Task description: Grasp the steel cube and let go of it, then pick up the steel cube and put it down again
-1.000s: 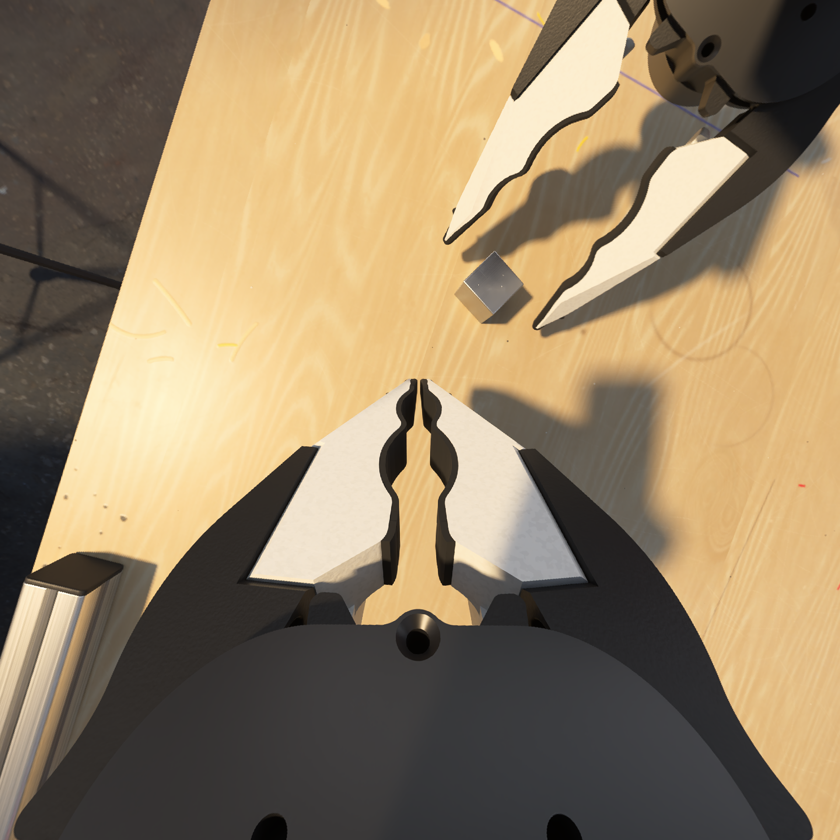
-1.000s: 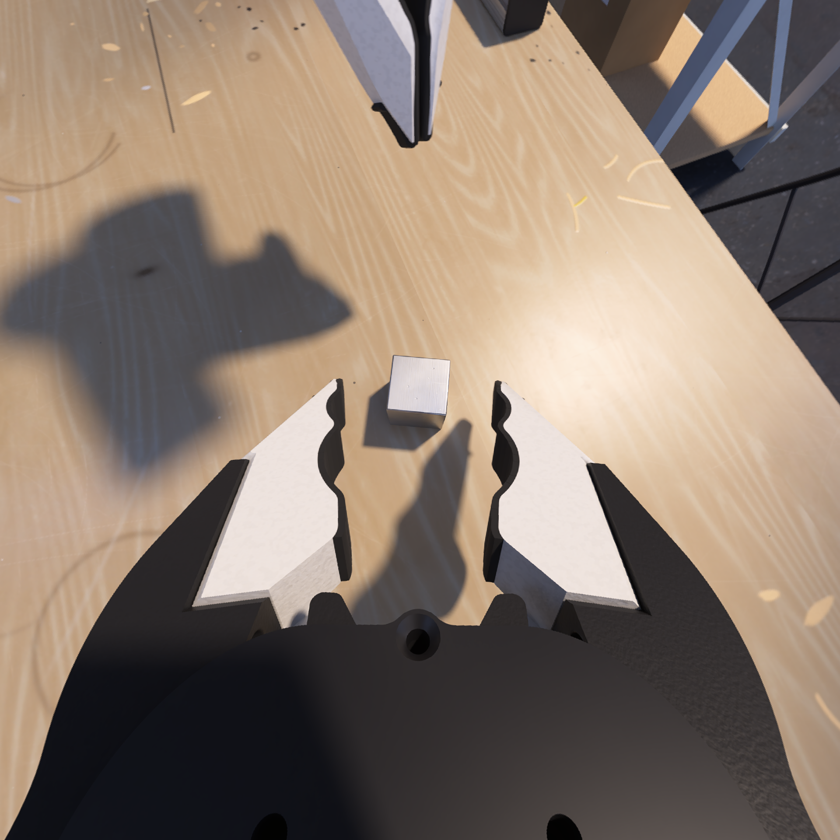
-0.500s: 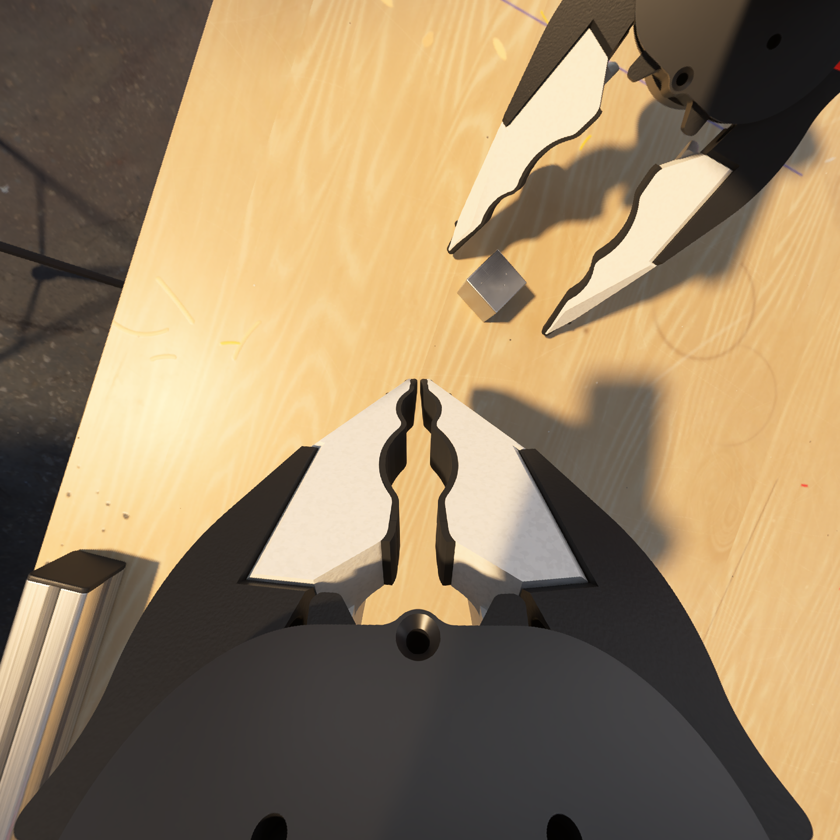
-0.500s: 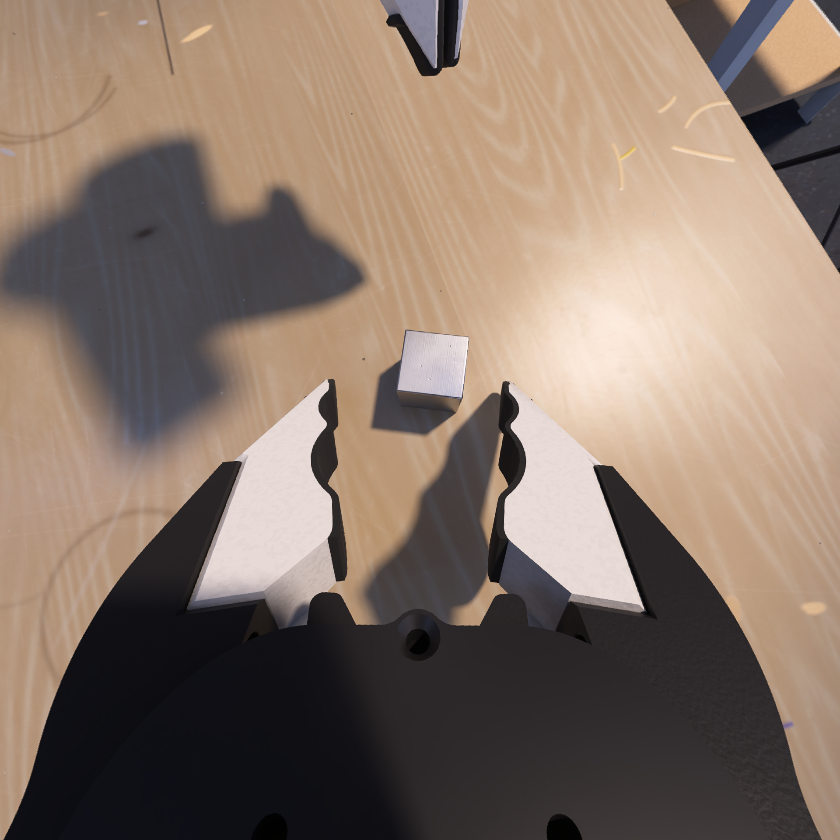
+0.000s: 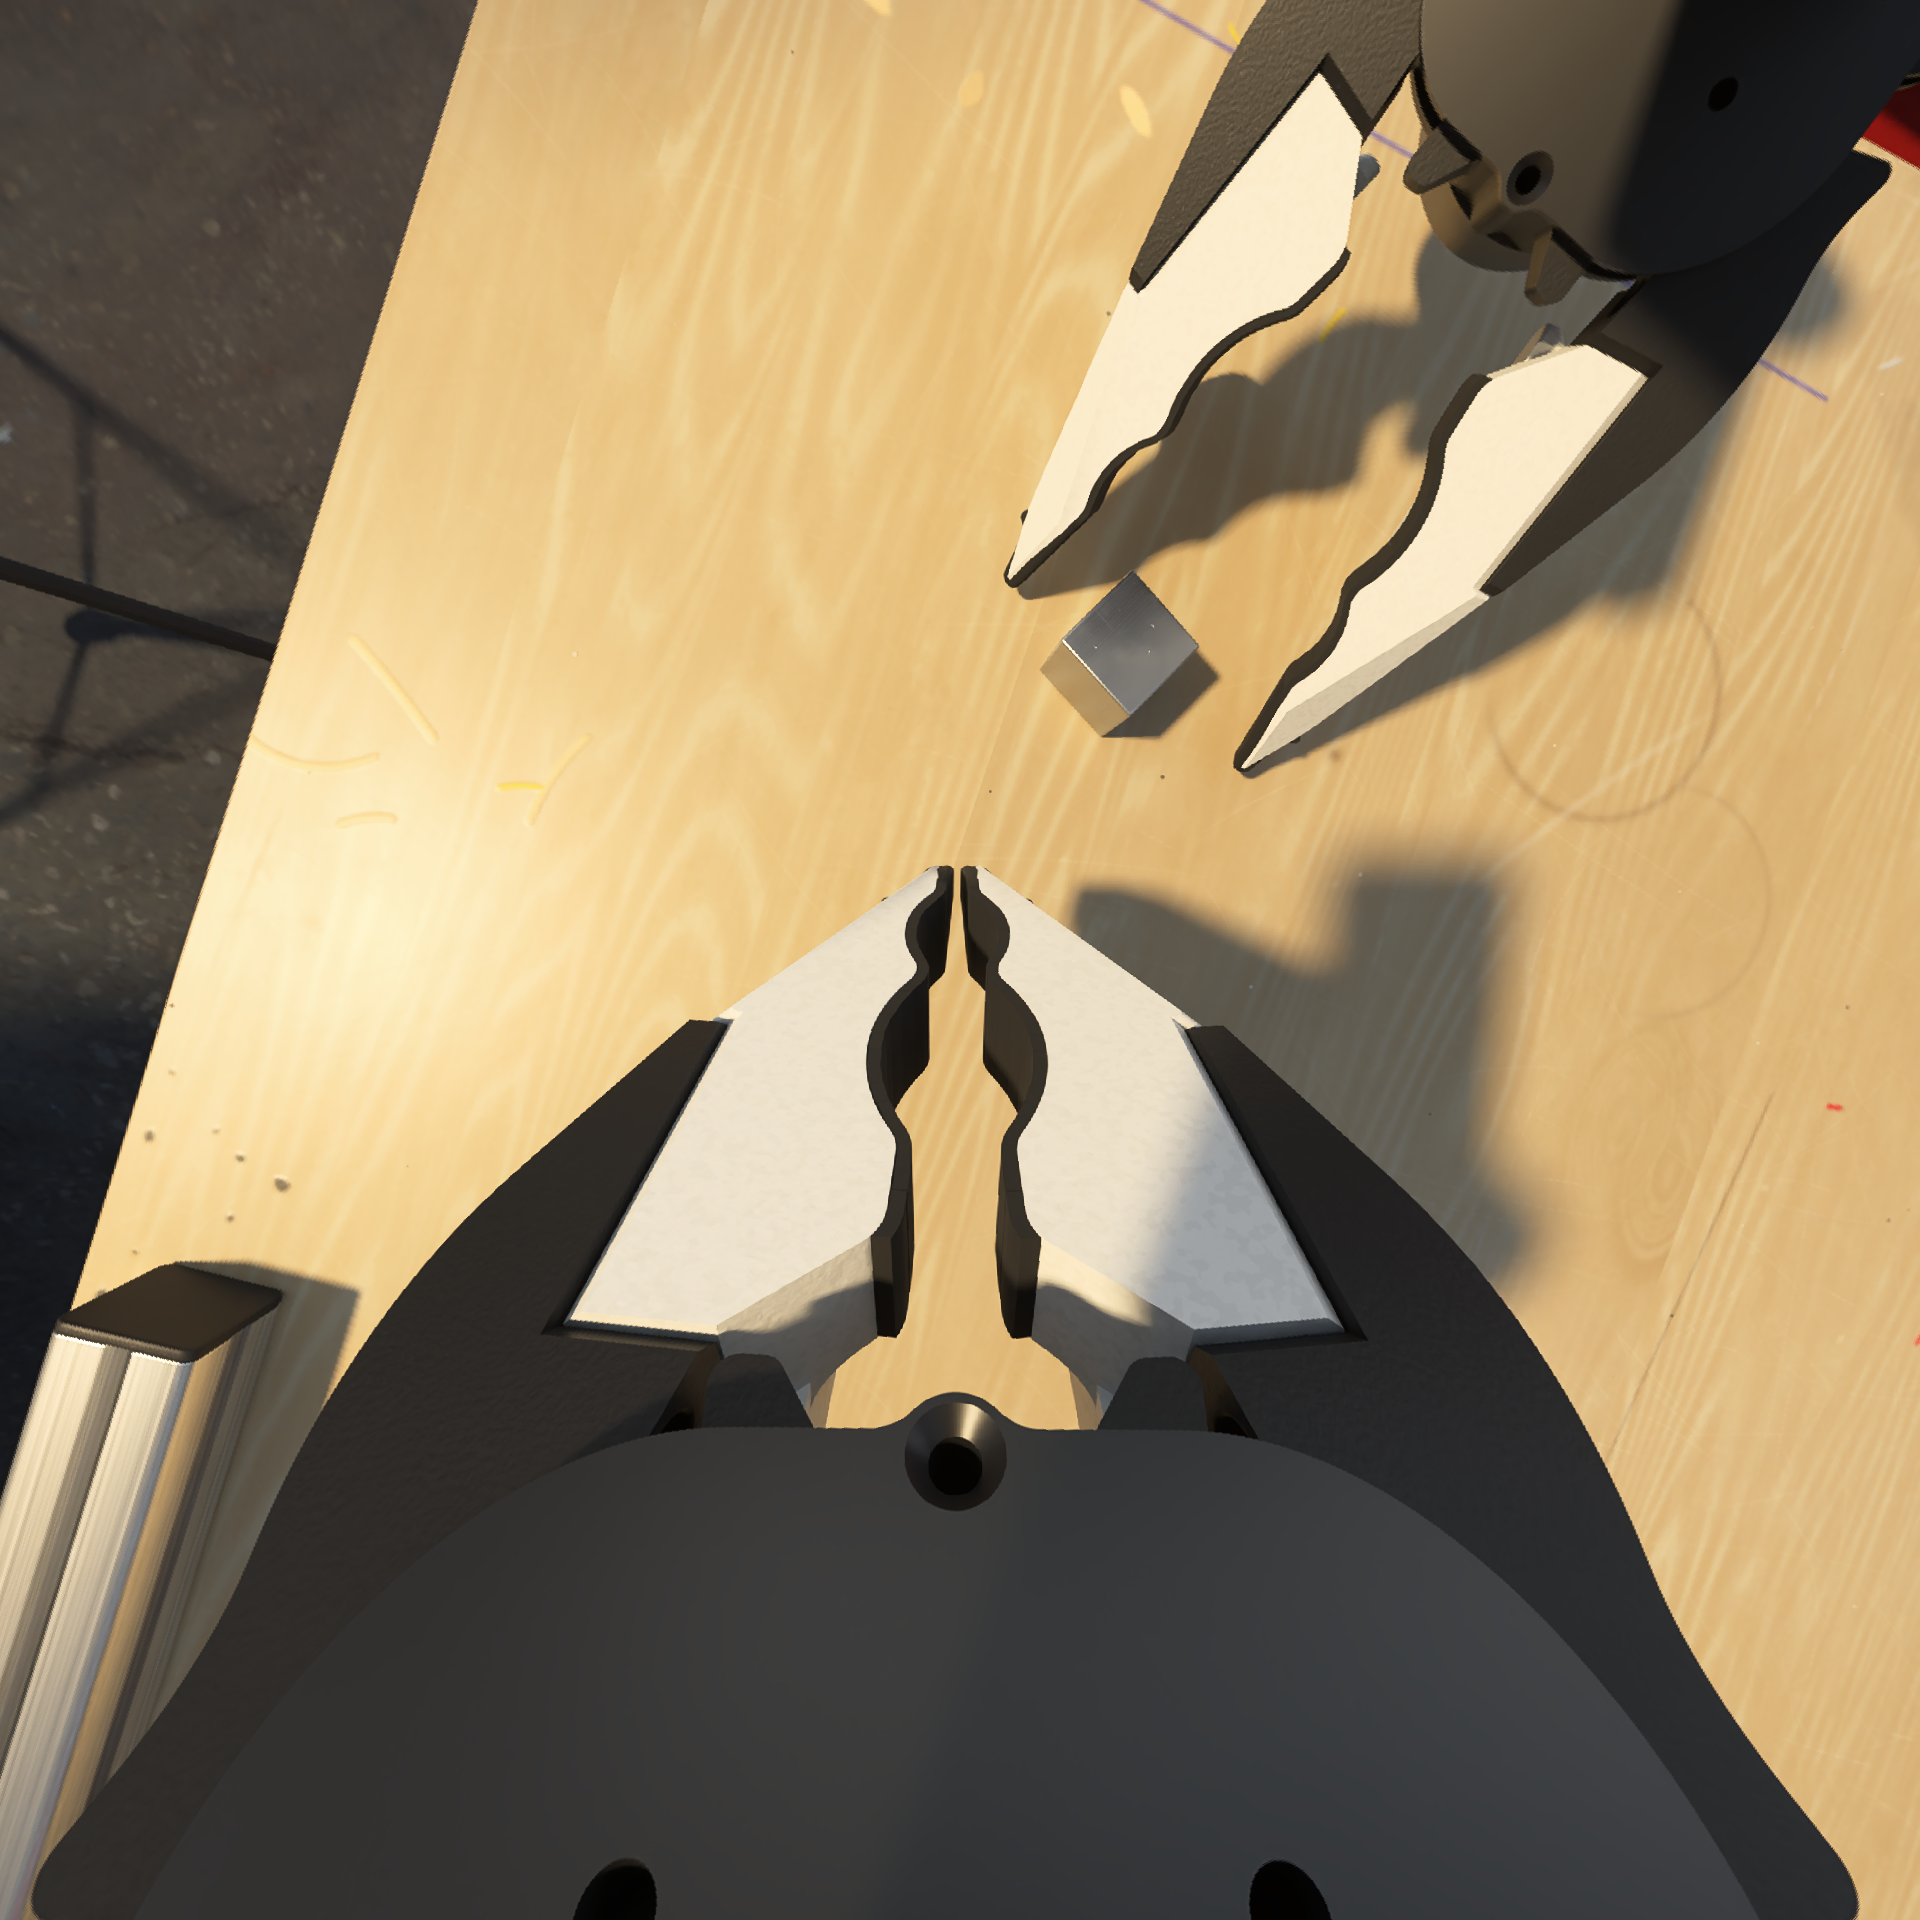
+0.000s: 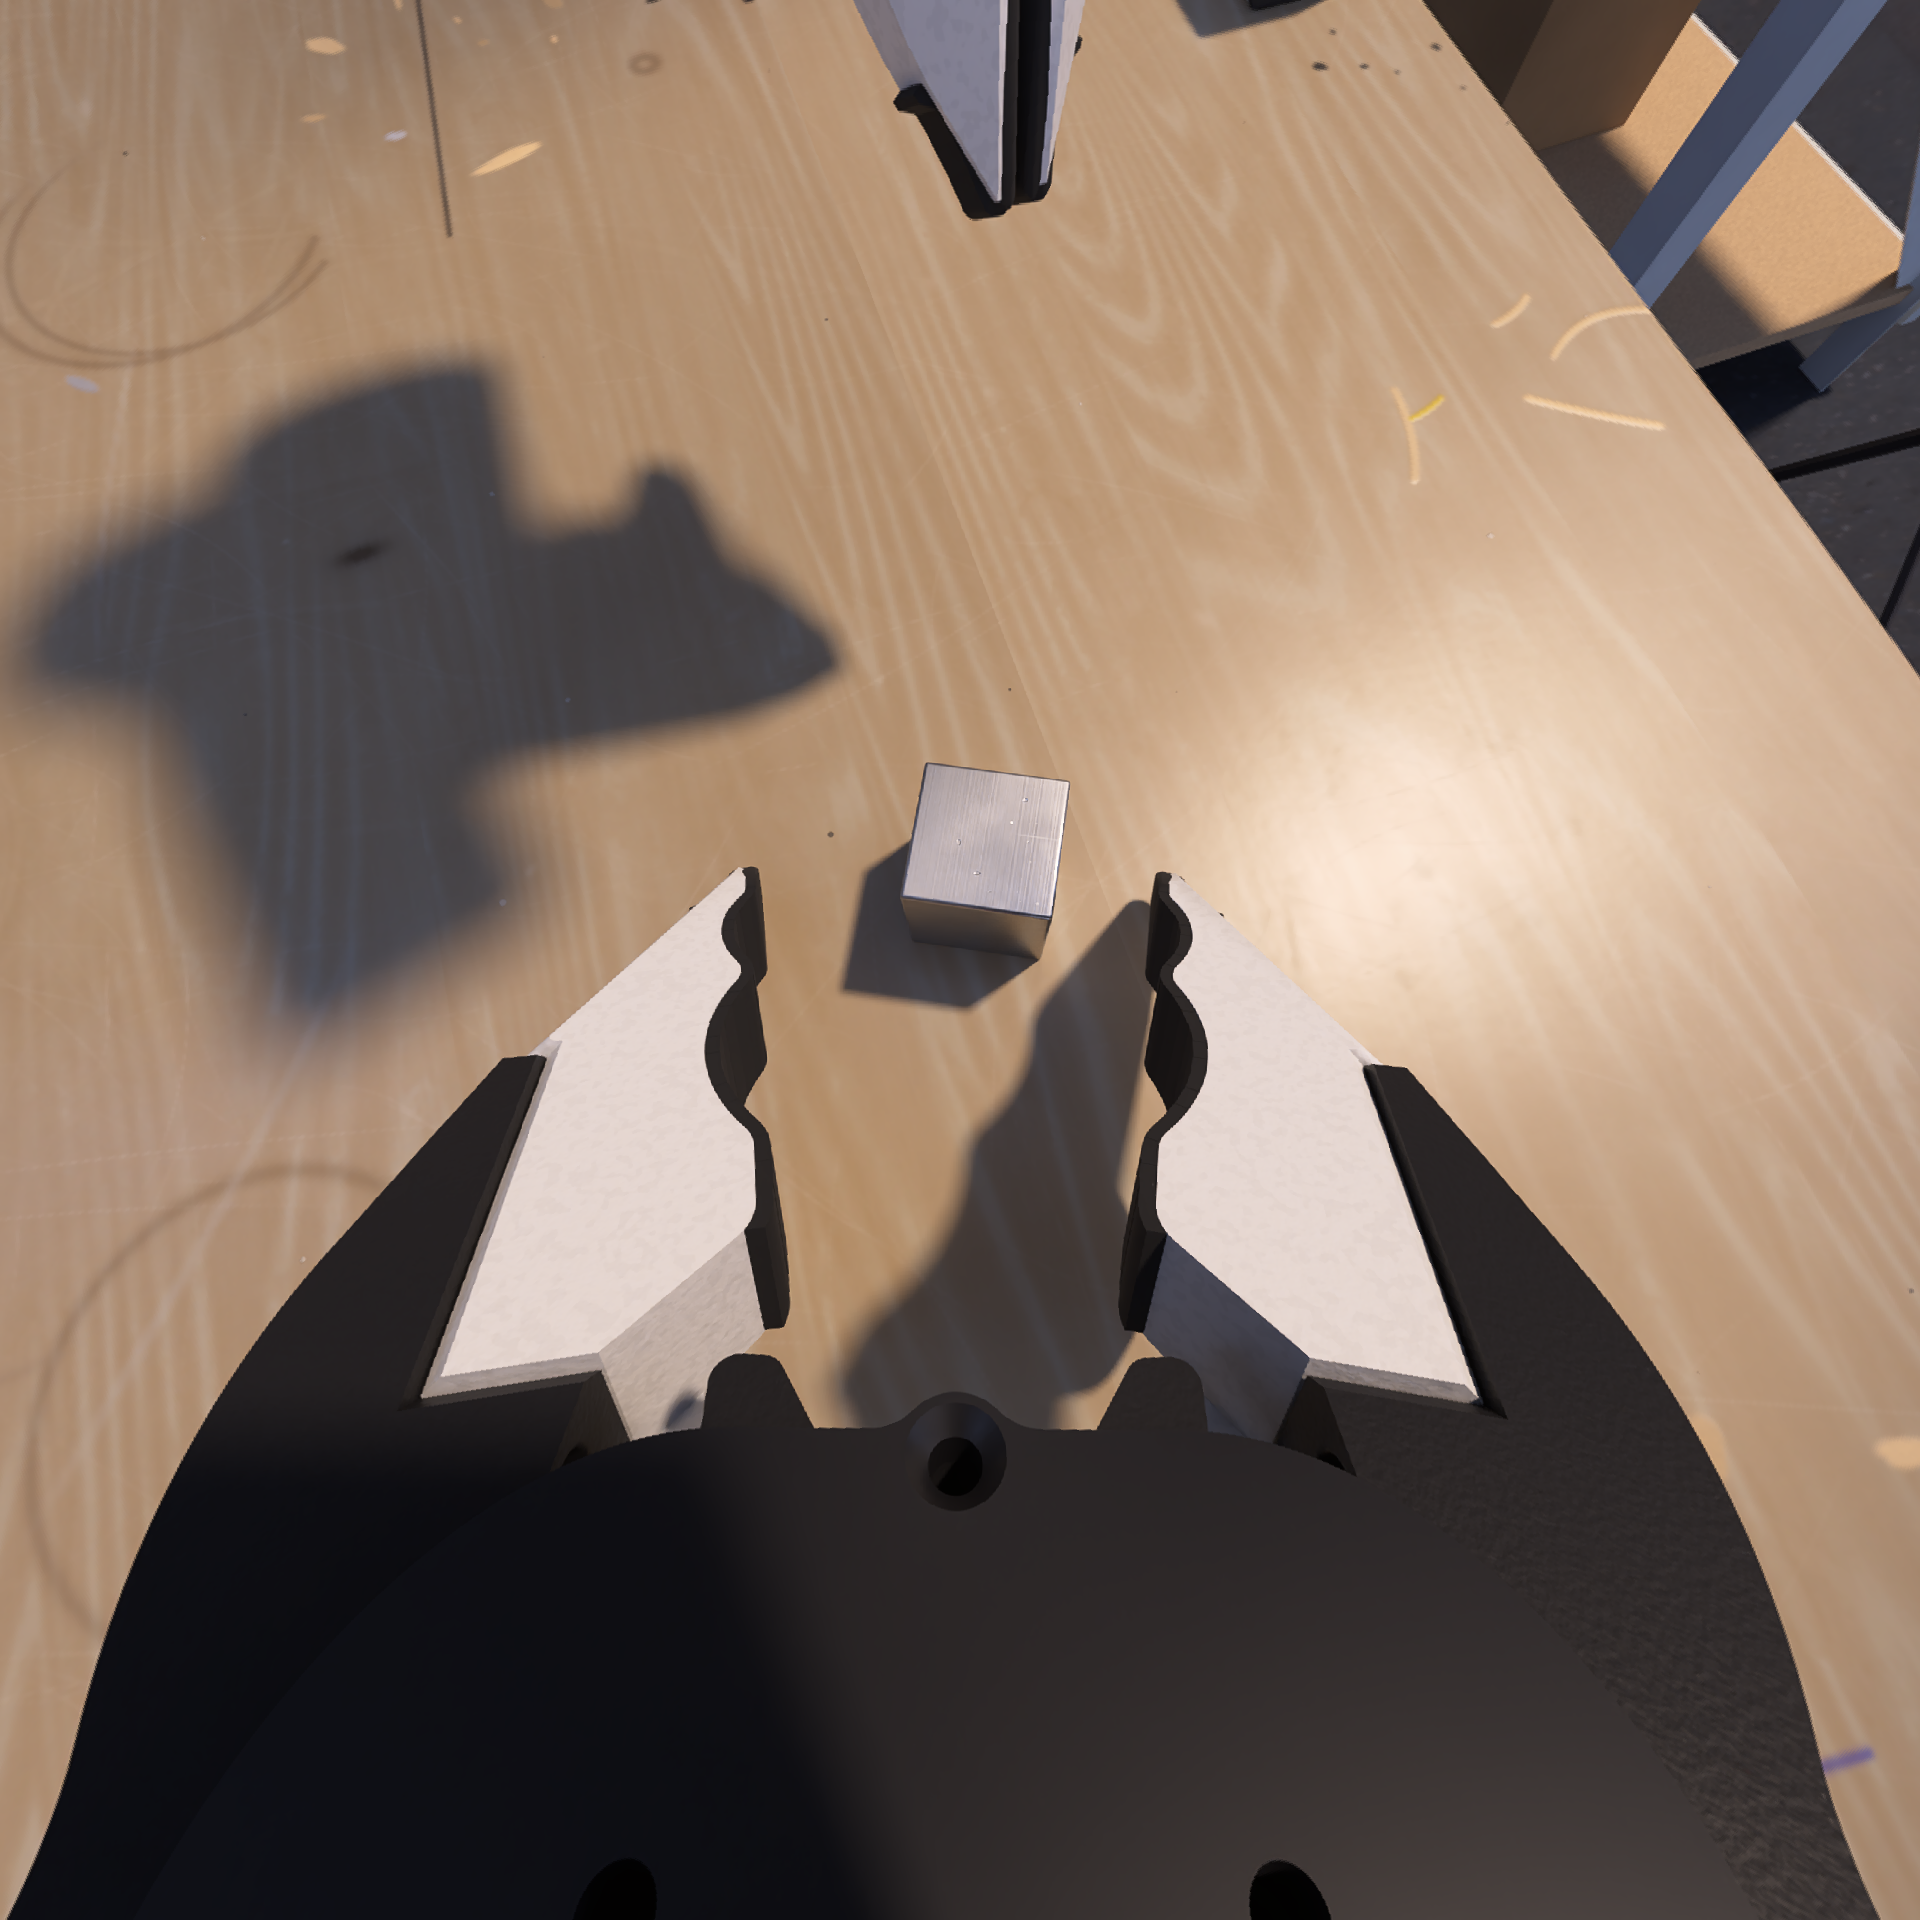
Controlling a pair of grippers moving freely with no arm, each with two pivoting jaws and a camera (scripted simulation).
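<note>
The right gripper (image 6: 956, 883) is gaping, empty, short of the steel cube (image 6: 985, 847); the left gripper (image 5: 956, 878) is sitting pinched closed. The cube is lying off-centre, so 1 finger (image 6: 1262, 1091) risks knocking it askew.

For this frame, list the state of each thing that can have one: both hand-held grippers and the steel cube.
left hand-held gripper: shut, empty, fingertips nearly meeting, above the wooden table, short of the cube.
right hand-held gripper: open, holding nothing, fingertips either side of the cube's near end, not touching it.
steel cube: resting flat on the table, free, not grasped.
</note>
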